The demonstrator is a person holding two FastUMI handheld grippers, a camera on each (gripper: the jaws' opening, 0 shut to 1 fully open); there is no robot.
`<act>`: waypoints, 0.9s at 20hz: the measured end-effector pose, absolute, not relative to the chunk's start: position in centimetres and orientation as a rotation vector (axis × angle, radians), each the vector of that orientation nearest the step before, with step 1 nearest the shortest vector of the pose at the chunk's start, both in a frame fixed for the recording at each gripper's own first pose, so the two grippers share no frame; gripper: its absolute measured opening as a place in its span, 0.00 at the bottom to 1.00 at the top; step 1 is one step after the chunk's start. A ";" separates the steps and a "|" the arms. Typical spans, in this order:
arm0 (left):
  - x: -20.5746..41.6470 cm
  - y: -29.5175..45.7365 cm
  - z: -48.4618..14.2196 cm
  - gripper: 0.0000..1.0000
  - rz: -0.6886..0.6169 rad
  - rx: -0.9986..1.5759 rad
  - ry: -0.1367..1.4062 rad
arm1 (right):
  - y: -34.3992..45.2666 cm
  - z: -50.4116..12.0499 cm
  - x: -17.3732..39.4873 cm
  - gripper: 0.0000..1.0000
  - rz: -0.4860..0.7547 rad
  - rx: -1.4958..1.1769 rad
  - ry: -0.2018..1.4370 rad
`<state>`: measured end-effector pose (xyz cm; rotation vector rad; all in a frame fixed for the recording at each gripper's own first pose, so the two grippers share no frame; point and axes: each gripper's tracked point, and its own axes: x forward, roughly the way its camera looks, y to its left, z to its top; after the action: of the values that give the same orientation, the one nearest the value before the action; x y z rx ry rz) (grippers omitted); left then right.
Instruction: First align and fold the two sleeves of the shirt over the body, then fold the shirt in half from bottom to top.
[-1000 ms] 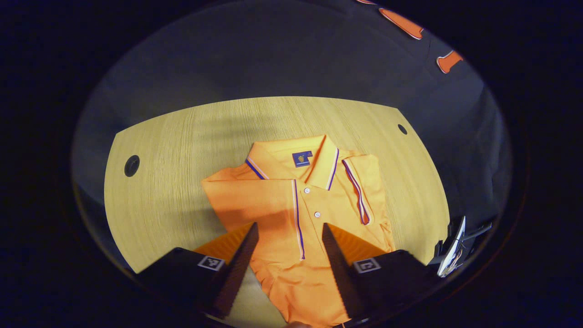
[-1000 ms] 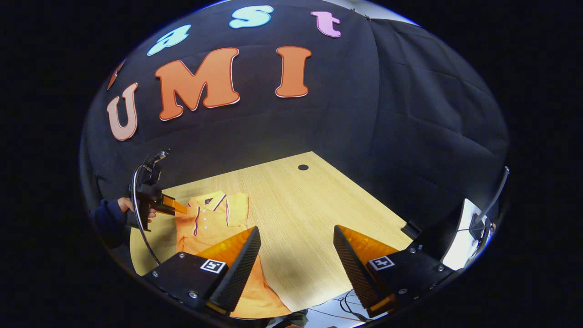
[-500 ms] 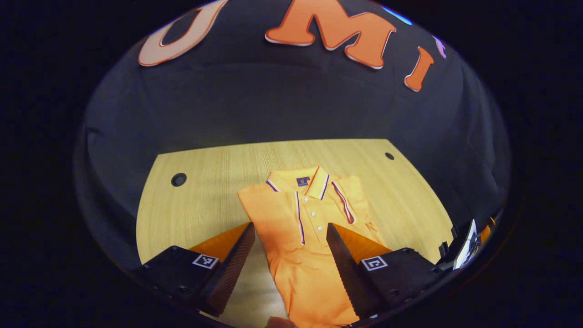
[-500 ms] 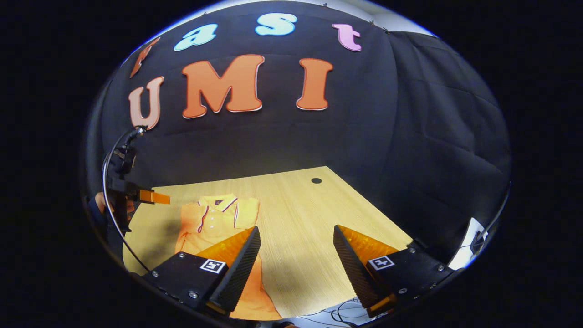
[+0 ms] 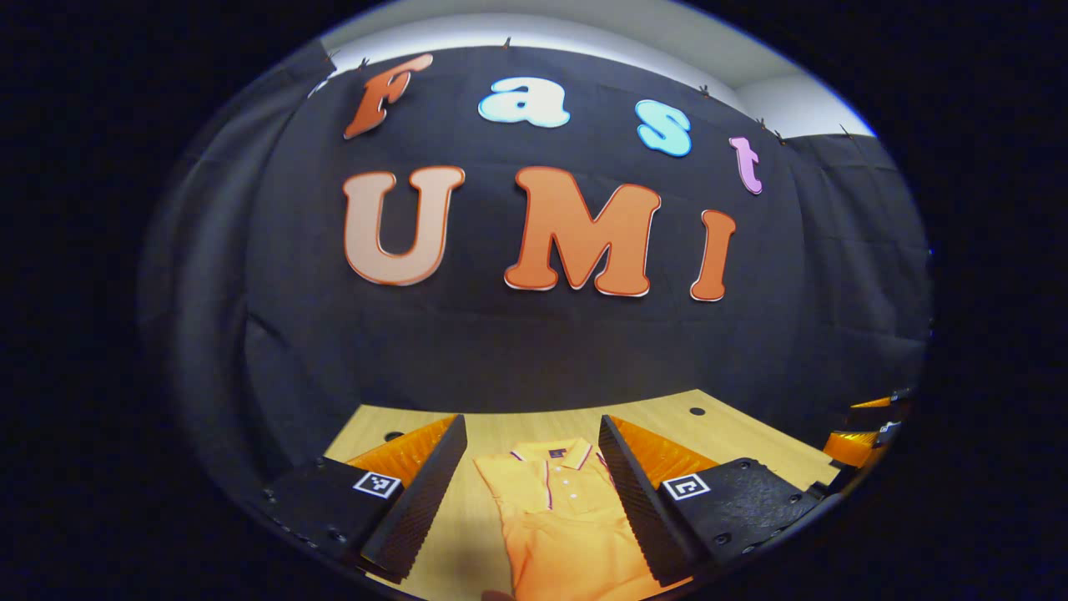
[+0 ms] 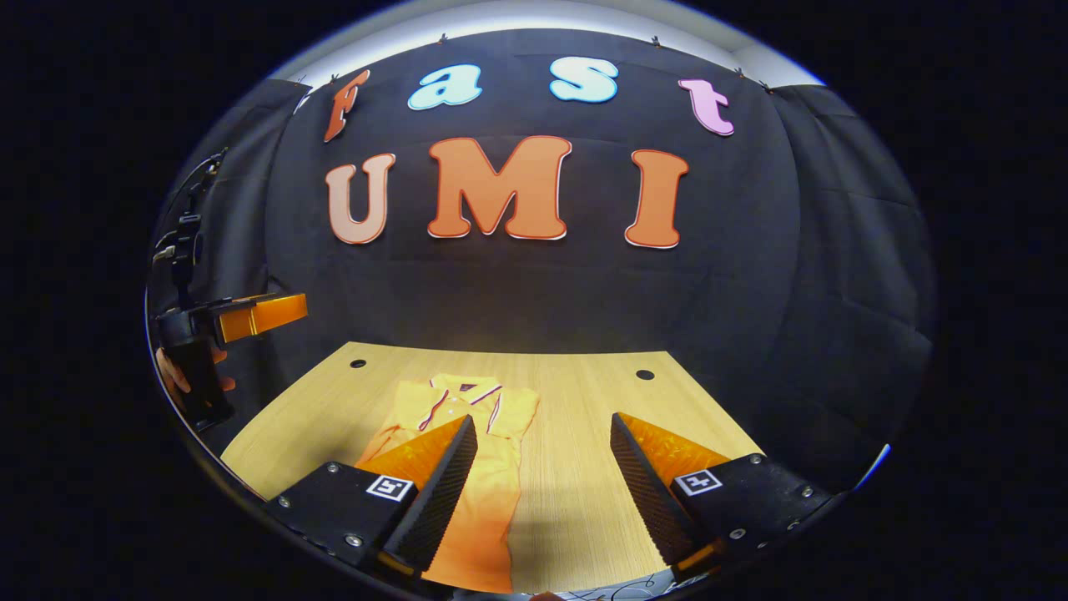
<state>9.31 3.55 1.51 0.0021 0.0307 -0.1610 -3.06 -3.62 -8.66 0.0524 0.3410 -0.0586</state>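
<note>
Shirt [image 5: 567, 517] flat between parted left tool [image 5: 530, 492] fingers

The left gripper view is taken from low over the near table [image 5: 734, 426] edge, faced level toward the booth wall, with the shirt [image 5: 559, 509] seen between its fingers. The right gripper view is aimed likewise from farther right; table [image 6: 576, 434], shirt [image 6: 467, 467] and wall are shared.

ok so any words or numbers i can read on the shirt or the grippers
Nothing readable on either.
Shirt, neck label: too small to read.
Left gripper, square markers: black-and-white pattern, no words.
Right gripper, square markers: pattern too, no words.
</note>
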 end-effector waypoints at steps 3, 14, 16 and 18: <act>5.6 4.0 -2.0 0.98 -0.097 0.052 0.094 | -2.8 -10.6 -4.8 0.98 -0.006 0.045 0.375; -1.4 2.0 -19.3 0.96 -0.092 0.034 0.527 | -0.6 -20.6 -8.4 0.98 0.102 0.040 0.642; -1.1 1.6 -21.6 0.96 -0.103 0.019 0.606 | -0.1 -22.4 -8.8 0.98 0.117 0.048 0.710; -1.6 0.9 -24.0 0.97 -0.120 -0.002 0.688 | 0.0 -24.6 -9.4 0.98 0.116 0.058 0.786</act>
<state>-1.65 0.91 -23.95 -0.0016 0.6879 -0.1198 -9.42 0.03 -24.56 0.0577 0.7860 0.1161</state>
